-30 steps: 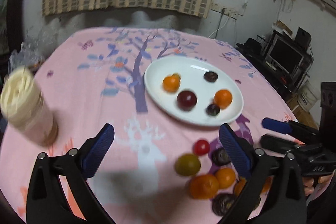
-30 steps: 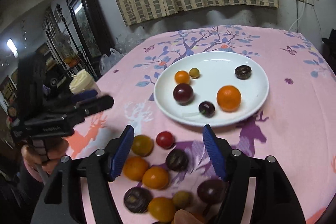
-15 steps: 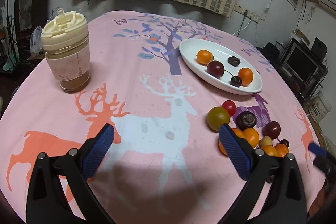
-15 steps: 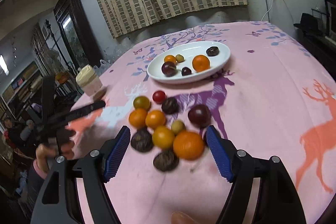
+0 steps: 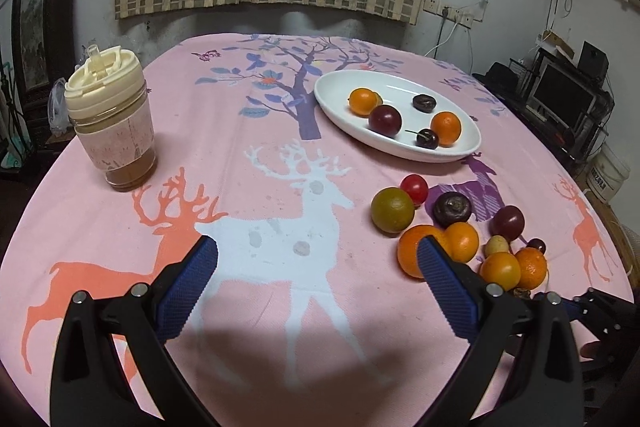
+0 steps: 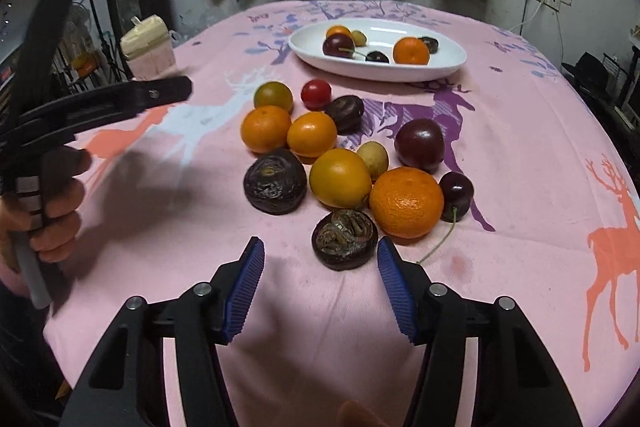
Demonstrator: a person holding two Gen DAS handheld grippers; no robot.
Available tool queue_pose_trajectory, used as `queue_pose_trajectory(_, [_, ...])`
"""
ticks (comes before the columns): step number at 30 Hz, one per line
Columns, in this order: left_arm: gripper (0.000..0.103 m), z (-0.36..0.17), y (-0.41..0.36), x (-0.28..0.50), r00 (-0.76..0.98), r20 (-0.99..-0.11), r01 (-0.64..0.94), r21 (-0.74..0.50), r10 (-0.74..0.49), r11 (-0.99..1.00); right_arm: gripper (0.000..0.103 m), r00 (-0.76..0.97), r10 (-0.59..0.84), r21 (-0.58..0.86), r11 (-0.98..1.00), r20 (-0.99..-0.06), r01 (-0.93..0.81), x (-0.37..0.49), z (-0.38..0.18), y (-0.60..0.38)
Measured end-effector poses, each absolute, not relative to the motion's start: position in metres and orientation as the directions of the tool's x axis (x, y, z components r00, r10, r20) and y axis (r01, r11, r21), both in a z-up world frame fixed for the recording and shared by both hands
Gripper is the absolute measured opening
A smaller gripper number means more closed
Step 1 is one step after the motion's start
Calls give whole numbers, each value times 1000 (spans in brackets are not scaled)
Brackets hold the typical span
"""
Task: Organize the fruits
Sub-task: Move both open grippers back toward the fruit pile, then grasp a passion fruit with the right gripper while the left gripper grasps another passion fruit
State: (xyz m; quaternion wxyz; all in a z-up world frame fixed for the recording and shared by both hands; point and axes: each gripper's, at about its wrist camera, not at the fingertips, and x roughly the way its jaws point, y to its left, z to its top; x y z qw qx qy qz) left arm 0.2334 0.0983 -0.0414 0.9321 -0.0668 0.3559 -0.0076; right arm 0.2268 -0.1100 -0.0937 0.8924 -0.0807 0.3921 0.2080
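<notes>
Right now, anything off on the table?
Yes: the dark fruit nearest the right hand-held gripper looks shrivelled, its top split and crusty. Another wrinkled dark fruit sits beside it. Nothing spilled.

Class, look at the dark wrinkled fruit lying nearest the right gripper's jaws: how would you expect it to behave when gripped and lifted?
The wrinkled dark fruit looks shrivelled, so it may be soft and dent under a firm squeeze. Its squat, flattened shape suggests it is less apt to roll than the round orange beside it. The rough skin should probably give the ridged jaws decent purchase.
</notes>
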Motion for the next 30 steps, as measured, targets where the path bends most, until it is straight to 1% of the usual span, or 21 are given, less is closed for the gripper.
queue_pose_trajectory(3, [98, -40, 99, 232, 750, -658, -32, -142, -70, 989, 56, 581, 297, 35, 907, -758, -419, 235, -98, -110])
queue_pose_trajectory(7, [98, -40, 98, 232, 747, -661, -25, -146, -79, 989, 50, 583, 294, 39, 912, -758, -409, 236, -98, -112])
queue_pose_trajectory(10, [98, -41, 94, 232, 747, -663, -25, -116, -59, 993, 41, 591, 272, 20, 918, -760, -396, 237, -98, -112])
queue_pose_trajectory(11, [98, -41, 93, 232, 746, -663, -25, -111, -55, 994, 37, 596, 260, 10, 921, -760, -389, 237, -98, -112])
queue_pose_trajectory(16, [98, -43, 91, 231, 741, -669, -10, -101, -61, 995, 37, 611, 278, 33, 924, -741, -381, 231, -95, -121])
queue_pose_trajectory(20, [98, -50, 80, 228, 707, -692, 76, -127, -143, 989, 37, 636, 319, 94, 927, -702, -362, 217, -86, -143])
queue_pose_trajectory(24, [97, -56, 53, 219, 662, -707, 233, -122, -249, 965, 37, 668, 358, 148, 925, -652, -350, 207, -78, -163])
queue_pose_trajectory(25, [94, -56, 45, 215, 650, -705, 280, -124, -283, 952, 37, 675, 370, 162, 922, -639, -353, 205, -77, -167])
queue_pose_trajectory(26, [87, -57, 39, 213, 641, -705, 311, -124, -305, 942, 37, 678, 377, 169, 920, -631, -355, 204, -77, -170])
queue_pose_trajectory(27, [83, -58, 32, 212, 630, -707, 338, -124, -322, 933, 37, 681, 387, 178, 917, -622, -358, 204, -76, -172])
queue_pose_trajectory(29, [72, -62, 20, 212, 604, -720, 373, -123, -342, 919, 37, 684, 408, 201, 909, -604, -365, 202, -76, -178])
queue_pose_trajectory(30, [69, -64, 15, 213, 589, -729, 386, -125, -349, 914, 37, 684, 419, 213, 905, -597, -369, 202, -76, -181])
